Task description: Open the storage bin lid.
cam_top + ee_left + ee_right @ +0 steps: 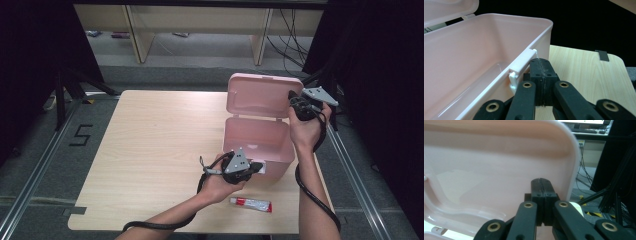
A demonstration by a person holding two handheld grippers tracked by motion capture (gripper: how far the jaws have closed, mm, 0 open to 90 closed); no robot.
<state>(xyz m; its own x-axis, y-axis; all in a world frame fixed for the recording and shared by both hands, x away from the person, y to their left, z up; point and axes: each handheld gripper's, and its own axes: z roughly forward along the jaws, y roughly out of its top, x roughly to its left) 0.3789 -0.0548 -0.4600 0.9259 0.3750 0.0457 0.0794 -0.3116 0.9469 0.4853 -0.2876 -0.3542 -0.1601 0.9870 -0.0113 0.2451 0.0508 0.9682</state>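
Left gripper view: the left gripper [541, 65] is seen with jaws pressed together, empty, against the white latch [520, 67] at the 6 o'clock rim of the smooth pink plastic box [257, 142]. The right gripper [541, 185], likewise closed, is placed at the raised, round-cornered lid [262, 95]. Bare wood-grain table [150, 145] lies open toward 9 o'clock.

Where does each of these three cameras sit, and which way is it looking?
High view: above the table, looking down; both forearms show.
Left gripper view: on the left gripper, shut jaws at the pink box front rim.
Right gripper view: on the right gripper, shut jaws against the open lid.
All share the box.
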